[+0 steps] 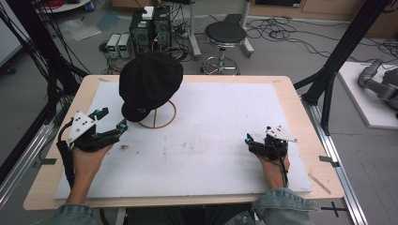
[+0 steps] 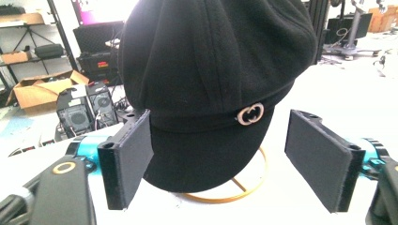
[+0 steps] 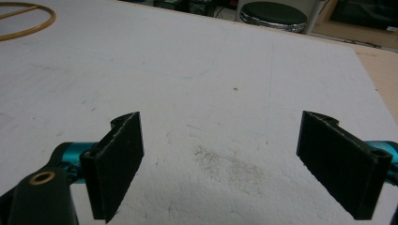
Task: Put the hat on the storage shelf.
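On its wooden stand (image 1: pixel 158 123), the black cap (image 1: pixel 149 82) faces the left gripper's (image 1: pixel 111 123) parted fingers (image 2: pixel 127 157)

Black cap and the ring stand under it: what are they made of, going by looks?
Black cap: looks like matte wool or felt, going by its soft nap, stitched panel seams and lack of sheen; the exact fibre can't be told. Its small interlocking-ring emblem shines like pale metal. Ring stand: thin golden-brown hoop, smooth and slightly glossy, probably brass-coloured wire, though bent wood is possible.

Left claw (image 2: pixel 219 159) gapes before the black cap's (image 2: pixel 211 70) brim on a gold stand (image 2: pixel 248 185).
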`<state>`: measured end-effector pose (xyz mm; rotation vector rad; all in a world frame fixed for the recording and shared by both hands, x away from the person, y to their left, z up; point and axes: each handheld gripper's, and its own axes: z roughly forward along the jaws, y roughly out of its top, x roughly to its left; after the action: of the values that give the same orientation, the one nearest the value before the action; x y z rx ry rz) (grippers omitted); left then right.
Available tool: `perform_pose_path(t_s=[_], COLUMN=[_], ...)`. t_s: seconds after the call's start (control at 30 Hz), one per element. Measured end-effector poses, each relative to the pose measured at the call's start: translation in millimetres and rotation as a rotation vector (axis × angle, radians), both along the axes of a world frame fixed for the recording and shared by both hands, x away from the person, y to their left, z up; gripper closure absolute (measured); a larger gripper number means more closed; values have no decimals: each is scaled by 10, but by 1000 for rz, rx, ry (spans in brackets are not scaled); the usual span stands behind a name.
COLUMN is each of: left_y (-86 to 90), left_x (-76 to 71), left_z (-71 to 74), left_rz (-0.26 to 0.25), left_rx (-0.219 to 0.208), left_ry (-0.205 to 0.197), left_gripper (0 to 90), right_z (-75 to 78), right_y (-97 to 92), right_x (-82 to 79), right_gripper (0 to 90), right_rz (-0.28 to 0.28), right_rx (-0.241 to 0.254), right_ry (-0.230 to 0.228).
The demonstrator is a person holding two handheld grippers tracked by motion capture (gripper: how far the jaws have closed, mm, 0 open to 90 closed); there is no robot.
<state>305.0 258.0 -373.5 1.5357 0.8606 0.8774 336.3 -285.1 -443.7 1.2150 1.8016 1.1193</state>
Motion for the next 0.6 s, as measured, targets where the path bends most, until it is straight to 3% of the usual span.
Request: perform_pose_path(t_s=[0.5, 0.6], left_y=[53, 65], left_x=[-179, -191], left_z=[-323, -351], left_rz=[-9, -1], left_rx=[-21, -4], left_ry=[54, 58], left_gripper=[192, 192], right_z=[-1, -3], right_y=[-5, -2], right_x=[3, 6], right_gripper=[149, 149], right_rz=[0, -1], right_rx=[-1, -1], right_ry=[3, 3])
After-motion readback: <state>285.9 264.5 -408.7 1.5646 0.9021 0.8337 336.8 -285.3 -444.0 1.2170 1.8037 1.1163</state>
